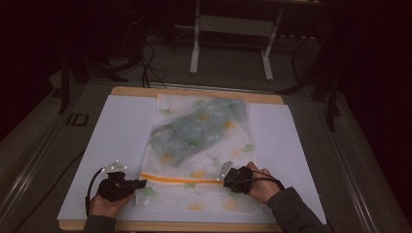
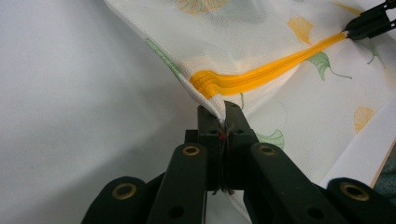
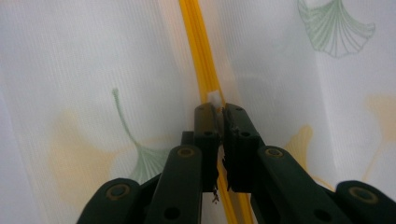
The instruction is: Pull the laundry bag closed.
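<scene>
Closed tight, both pairs of jaws: left gripper pinching the bag at its corner where the orange zipper ends, cloth bunched and lifted between the tips; right gripper shut on a small white piece at the zipper line, probably the slider, though too small to tell for sure.

Lying flat on white paper over the bench, reaching from near edge towards far edge, zipper running across close to the near edge. Grey-green cloth folded inside, showing through the mesh.

Likely light, soft and limp: thin mesh, no stiffness, apt to wrinkle and slide on the paper under any pull. Best held as now, at the zipper's end and at the slider, kept taut between the two so the slider runs instead of dragging the cloth. Too hard a tug could tear the mesh or slip the corner free.
</scene>
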Demonstrator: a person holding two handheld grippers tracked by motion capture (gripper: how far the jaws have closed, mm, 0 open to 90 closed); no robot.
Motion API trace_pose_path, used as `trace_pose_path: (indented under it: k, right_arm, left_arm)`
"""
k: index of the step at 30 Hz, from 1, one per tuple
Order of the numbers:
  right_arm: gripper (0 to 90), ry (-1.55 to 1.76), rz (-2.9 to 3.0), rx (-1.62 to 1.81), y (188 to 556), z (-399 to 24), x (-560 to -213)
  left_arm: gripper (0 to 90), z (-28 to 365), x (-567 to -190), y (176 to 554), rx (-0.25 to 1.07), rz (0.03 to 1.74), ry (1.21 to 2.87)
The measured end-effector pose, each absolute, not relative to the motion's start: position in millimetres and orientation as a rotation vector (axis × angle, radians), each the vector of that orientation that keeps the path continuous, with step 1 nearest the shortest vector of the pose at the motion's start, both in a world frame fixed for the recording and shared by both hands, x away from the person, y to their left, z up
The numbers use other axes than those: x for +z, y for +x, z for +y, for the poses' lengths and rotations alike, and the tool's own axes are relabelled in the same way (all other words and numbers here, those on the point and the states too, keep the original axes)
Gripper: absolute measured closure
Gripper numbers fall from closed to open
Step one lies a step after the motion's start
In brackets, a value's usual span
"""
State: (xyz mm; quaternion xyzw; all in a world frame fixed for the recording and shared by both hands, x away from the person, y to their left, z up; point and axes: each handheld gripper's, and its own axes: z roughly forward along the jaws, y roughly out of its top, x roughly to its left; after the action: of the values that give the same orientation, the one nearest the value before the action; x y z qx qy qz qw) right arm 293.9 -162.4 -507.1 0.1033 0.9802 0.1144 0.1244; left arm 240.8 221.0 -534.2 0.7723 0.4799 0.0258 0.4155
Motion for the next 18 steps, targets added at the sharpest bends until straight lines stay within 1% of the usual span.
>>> trace_pose_path:
  k: [18]
  right_arm:
    - [84.9,0.339,2.852,0.306,293.6,-182.3,-506.5]
  left_arm:
    - [88.3,221.4,-534.7,240.4,0.062,1.209,1.939]
